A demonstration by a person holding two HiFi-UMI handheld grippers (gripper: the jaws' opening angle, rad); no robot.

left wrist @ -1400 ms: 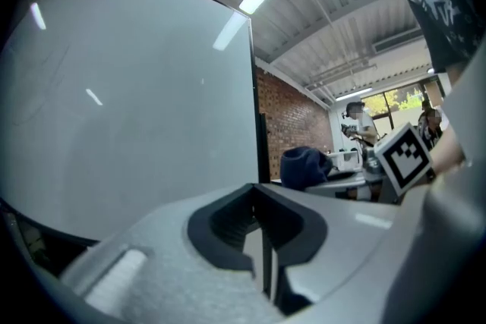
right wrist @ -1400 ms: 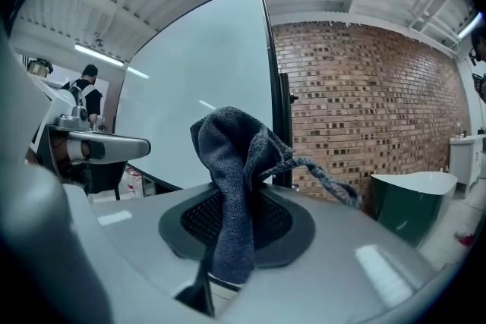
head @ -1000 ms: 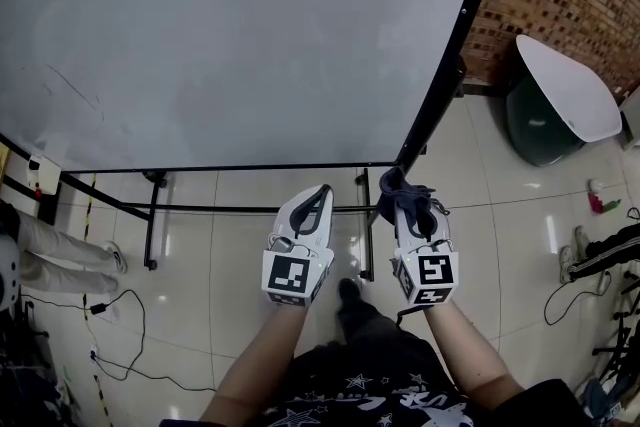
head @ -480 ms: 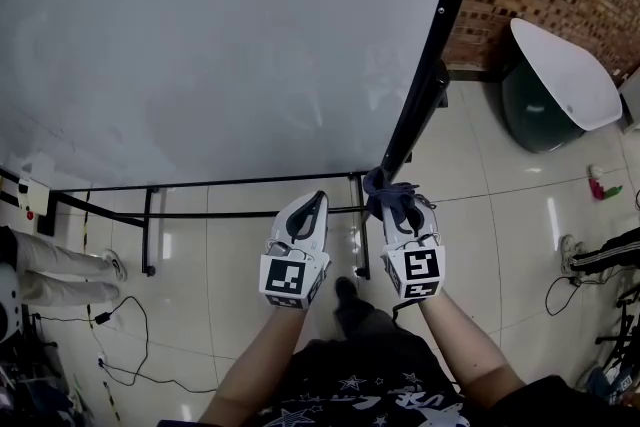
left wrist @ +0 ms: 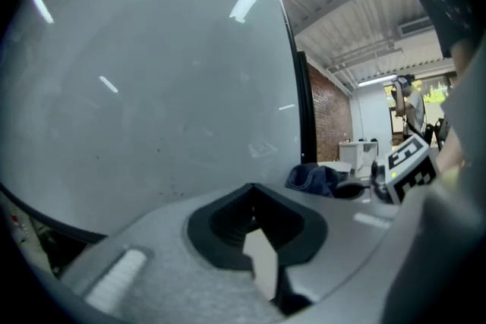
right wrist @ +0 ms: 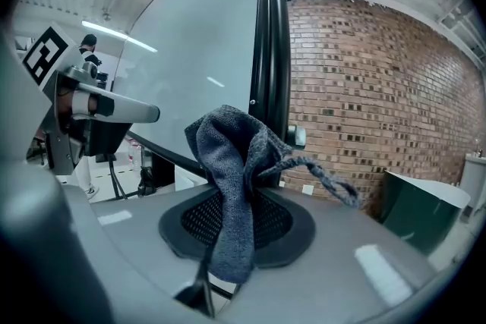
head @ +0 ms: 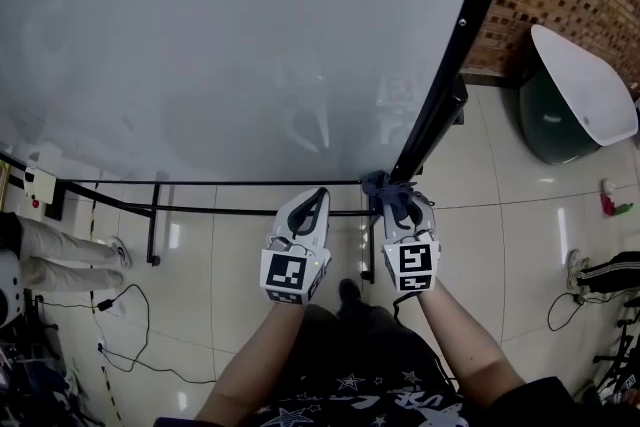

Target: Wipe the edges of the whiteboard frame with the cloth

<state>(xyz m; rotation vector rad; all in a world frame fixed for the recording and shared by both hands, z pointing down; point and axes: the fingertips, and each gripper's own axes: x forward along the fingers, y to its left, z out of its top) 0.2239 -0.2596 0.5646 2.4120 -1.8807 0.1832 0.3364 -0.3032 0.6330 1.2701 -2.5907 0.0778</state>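
Right gripper jaws pinch the dark grey cloth, which meets the whiteboard frame just ahead. Left gripper jaws are pressed together, empty.

Left tool and right tool: pale grey shells, black jaw linings, black-and-white marker cubes. Dark star-printed garment.

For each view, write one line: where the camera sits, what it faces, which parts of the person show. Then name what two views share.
Head view: on the head, looking down at whiteboard, left gripper, right gripper, forearms.
Left gripper view: on that gripper, facing the whiteboard; shut jaws show.
Right gripper view: on that gripper, facing the frame edge; jaws clamp the cloth.
All three show the cloth.
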